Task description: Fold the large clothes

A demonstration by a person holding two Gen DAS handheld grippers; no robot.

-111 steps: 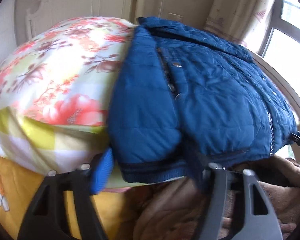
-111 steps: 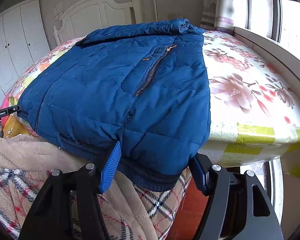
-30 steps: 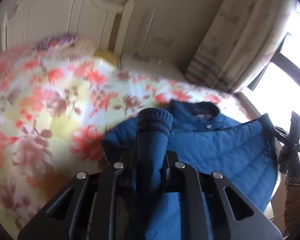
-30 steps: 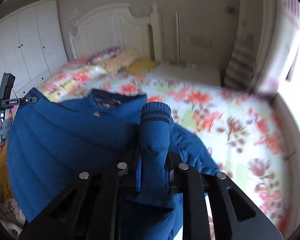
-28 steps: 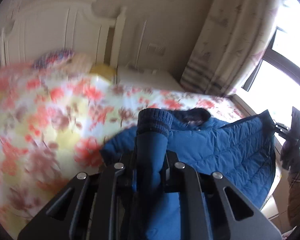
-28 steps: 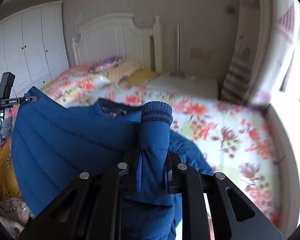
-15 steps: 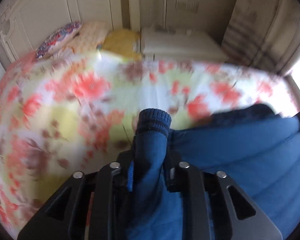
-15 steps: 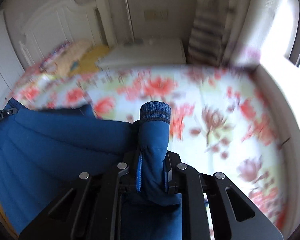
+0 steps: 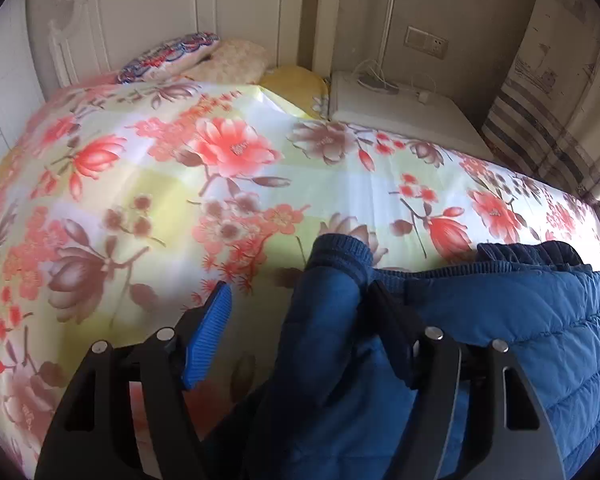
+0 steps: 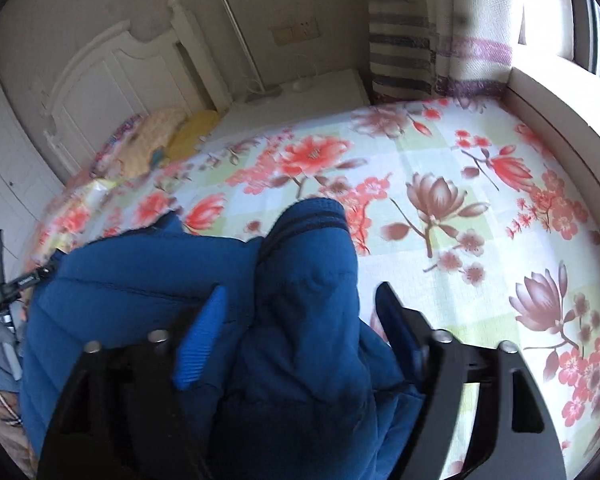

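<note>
A blue quilted jacket (image 9: 520, 320) lies on the floral bedspread (image 9: 180, 168), folded up toward the head of the bed. My left gripper (image 9: 300, 300) is open; a ribbed sleeve cuff (image 9: 340, 252) lies loose between its fingers, leaning on the right one. My right gripper (image 10: 300, 304) is open too, with the other sleeve (image 10: 308, 264) resting loose between its fingers and the jacket body (image 10: 120, 280) spreading to the left.
The white headboard (image 9: 160, 8) and pillows (image 9: 204, 56) are at the far end. A white bedside table (image 9: 396, 108) stands behind the bed. A striped curtain (image 10: 440, 28) and a window ledge (image 10: 560, 92) are on the right. The other gripper (image 10: 4, 288) shows at the left edge.
Both grippers have opened and let go of the sleeve cuffs they were shut on. The jacket has come down onto the bedspread, and both cameras now sit lower over the bed.
</note>
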